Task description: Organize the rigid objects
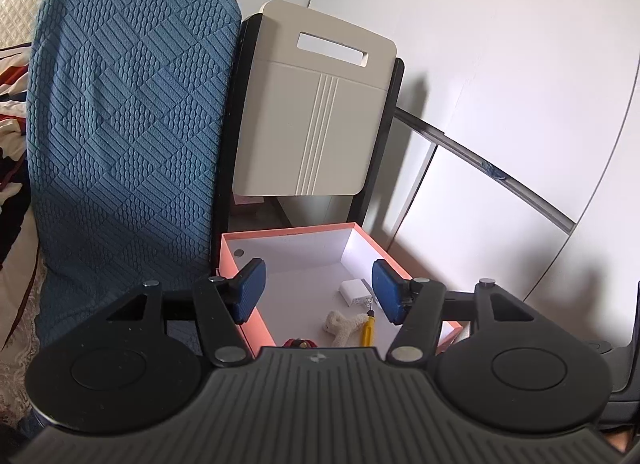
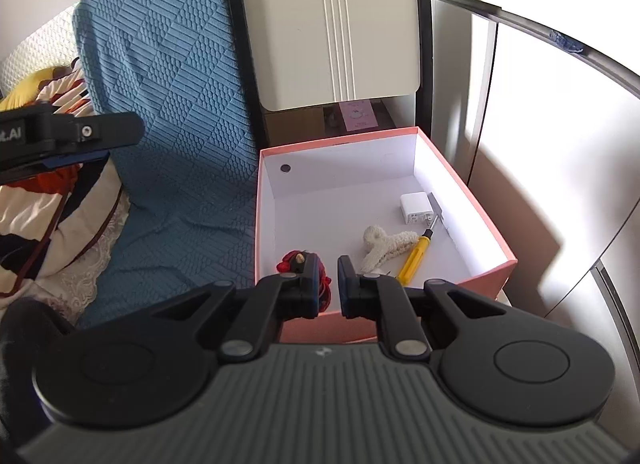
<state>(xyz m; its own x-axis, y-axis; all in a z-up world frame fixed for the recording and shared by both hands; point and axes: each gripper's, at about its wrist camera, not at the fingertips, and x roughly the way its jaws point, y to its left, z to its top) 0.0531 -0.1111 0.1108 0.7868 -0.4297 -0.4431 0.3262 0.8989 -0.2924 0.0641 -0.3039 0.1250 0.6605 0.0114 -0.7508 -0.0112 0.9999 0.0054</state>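
Right claw (image 2: 328, 284) nearly closed, empty, above near wall of pink box (image 2: 472, 200); left claw (image 1: 316, 290) wide open, empty, over same box. Inside box: red trinket (image 2: 292, 260), yellow screwdriver (image 2: 414, 254), fuzzy clip (image 2: 384, 244), white charger (image 2: 416, 206) farthest. Risk: descending claw could have clipped box rim, tipping it

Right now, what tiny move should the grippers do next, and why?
Probably lift the right gripper back from the pink box: its fingers are nearly shut on nothing, and the charger, screwdriver, fluffy clip and red item already lie inside.
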